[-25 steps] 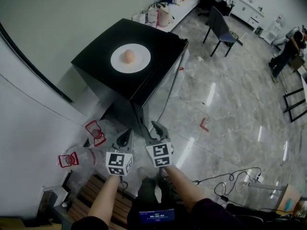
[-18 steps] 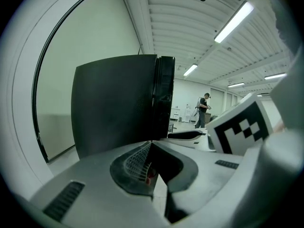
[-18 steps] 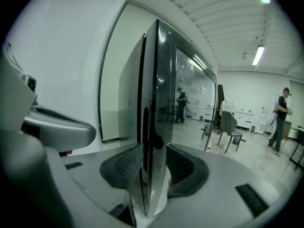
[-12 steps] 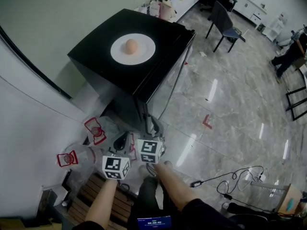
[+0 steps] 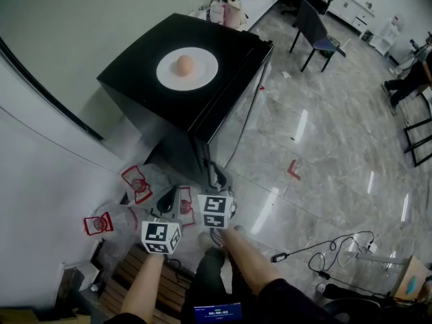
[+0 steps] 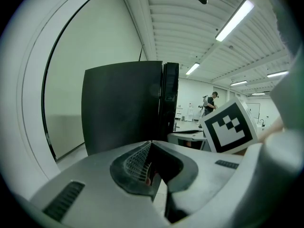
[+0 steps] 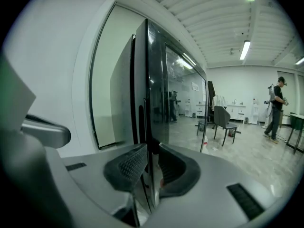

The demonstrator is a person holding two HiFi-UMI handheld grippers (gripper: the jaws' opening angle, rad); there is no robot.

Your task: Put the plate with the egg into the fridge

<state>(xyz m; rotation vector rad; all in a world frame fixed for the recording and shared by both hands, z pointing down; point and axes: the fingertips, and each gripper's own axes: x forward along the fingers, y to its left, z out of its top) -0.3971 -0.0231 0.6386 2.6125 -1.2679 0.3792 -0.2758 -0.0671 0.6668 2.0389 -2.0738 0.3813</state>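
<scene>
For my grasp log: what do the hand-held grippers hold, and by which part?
The right hand-held gripper, jaws just closing, grips the black fridge's glossy door by its vertical edge; left hand-held gripper holds nothing.

glossy grey marble-look floor (image 5: 324,133) with light glare. plain pale wall (image 5: 74,25) at left. dark-framed chair with blue seat (image 5: 317,36) at far right.

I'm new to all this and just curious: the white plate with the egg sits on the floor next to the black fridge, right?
Not on the floor: the white plate with the egg sits on top of the black fridge, as the head view shows.
</scene>
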